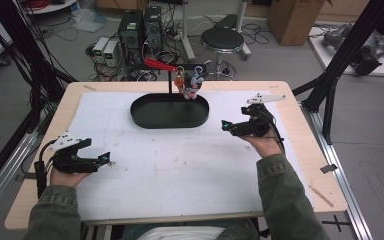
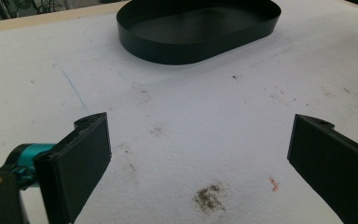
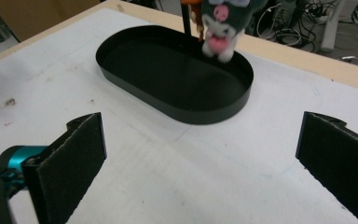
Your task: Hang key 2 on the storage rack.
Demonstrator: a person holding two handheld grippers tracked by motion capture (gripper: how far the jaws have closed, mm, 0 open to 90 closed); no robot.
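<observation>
Right gripper (image 1: 226, 125) held over the white mat (image 1: 180, 165), jaws spread wide with nothing between them, aimed toward the black oval tray (image 1: 147, 119). Left gripper (image 1: 105, 159) low at the mat's left side, jaws likewise wide apart and empty, well apart from the tray.

Small plush toy (image 1: 194, 84) hanging from a thin black post (image 1: 169, 86) at the tray's far rim, suspended just over the tray's back edge (dark body, white face, pink patch, seen close in the right gripper view (image 3: 221, 28)). Orange charm (image 1: 179, 80) dangling beside the plush. Red piece (image 1: 160, 64) atop the post. Tray interior bare, seen in both gripper views (image 2: 200, 28).

Mat marked with smudges and a brown stain (image 2: 209, 196) near the left gripper. Wooden table (image 1: 310, 170) beneath the mat. Beyond the table, a round black stool (image 1: 222, 39) and computer towers (image 1: 140, 27) on the floor.
</observation>
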